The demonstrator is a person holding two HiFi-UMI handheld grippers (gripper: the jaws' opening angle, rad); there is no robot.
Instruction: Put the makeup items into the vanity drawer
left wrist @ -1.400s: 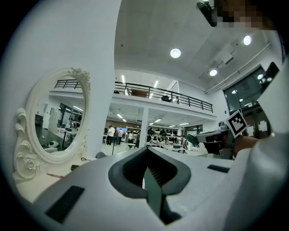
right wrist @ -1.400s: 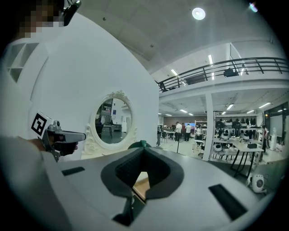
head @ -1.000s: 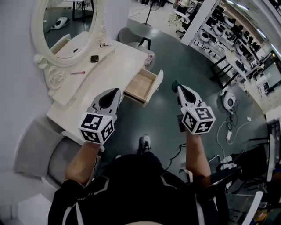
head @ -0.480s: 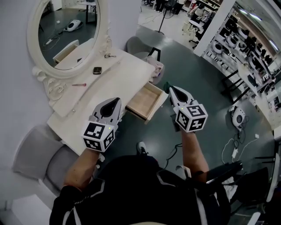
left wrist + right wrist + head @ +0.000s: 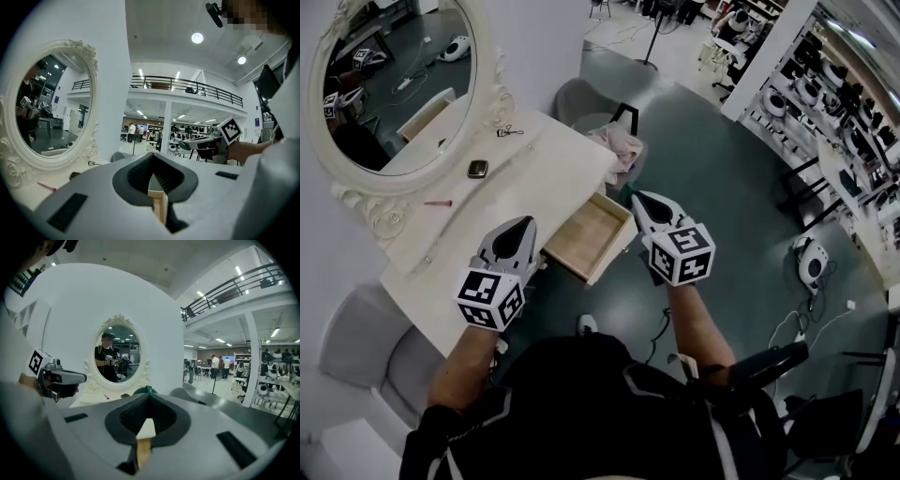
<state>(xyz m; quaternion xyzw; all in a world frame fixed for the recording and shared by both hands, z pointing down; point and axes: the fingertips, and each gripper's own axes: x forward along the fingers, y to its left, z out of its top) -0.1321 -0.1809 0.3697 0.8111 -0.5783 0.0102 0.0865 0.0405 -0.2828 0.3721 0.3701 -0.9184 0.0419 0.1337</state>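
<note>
**Drawer open, items on tabletop**

Tabletop point(image 5: 553, 155) w/ 1 drawer point(image 5: 586, 234), open. 2 claws: left claw point(image 5: 525, 223) closed, empty; right claw point(image 5: 636, 197) closed. 1 dark compact point(image 5: 477, 169) by mirror: prob. light, stiff, slick; grip across edges. 1 pink stick point(image 5: 438, 202): thin, may roll; pinch mid-length. 1 green bit point(image 5: 146, 390) at right tip, unclear if held.

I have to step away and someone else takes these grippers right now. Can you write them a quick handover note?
Left gripper: shut, empty, near the front edge of the vanity top, left of the drawer.
Right gripper: shut, with a small green item apparently pinched at its tips, beside the drawer.
On the vanity top: dark compact, pink stick, small dark clip-like thing.
Done: the drawer is open and looks empty.
Left: put the green item in, then the rest.
</note>
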